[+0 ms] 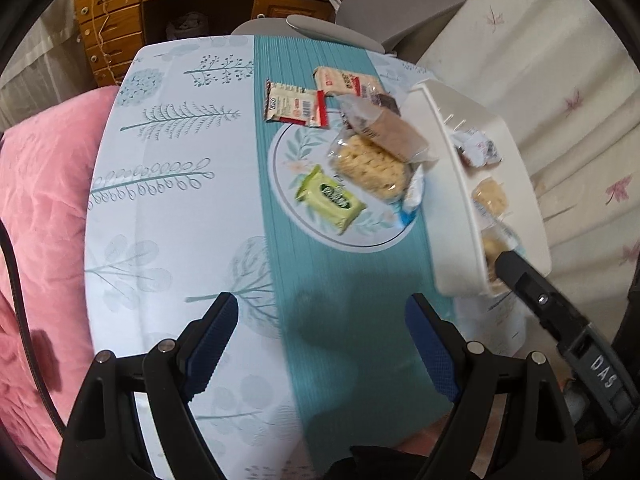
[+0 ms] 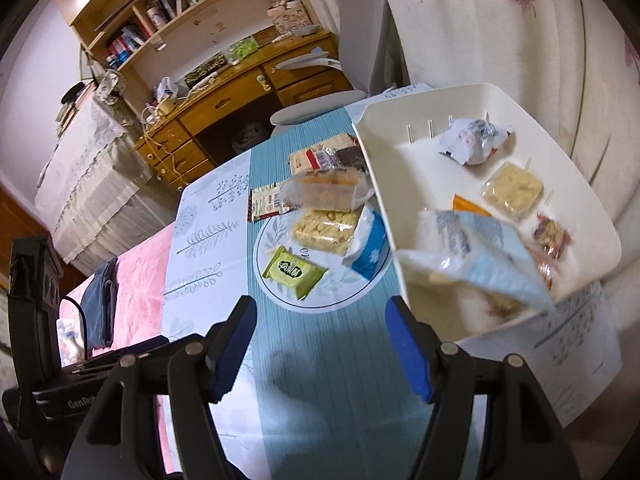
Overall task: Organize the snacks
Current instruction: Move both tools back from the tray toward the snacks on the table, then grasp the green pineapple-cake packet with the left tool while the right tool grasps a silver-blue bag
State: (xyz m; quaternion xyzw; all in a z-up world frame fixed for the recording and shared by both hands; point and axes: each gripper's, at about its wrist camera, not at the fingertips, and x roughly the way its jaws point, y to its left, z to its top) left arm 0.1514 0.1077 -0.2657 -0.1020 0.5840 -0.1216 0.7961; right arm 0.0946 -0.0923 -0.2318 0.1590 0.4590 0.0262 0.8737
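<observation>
A wooden desk (image 2: 240,100) with drawers stands at the back, with a bookshelf (image 2: 172,4) full of books on top. A grey chair (image 2: 360,32) sits by it. A white curtain (image 2: 500,32) with pink leaves hangs on the right. A pink blanket (image 1: 44,208) lies on the left

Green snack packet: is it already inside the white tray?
No. The green snack packet lies on the table's round printed placemat, left of and outside the white tray.
</observation>
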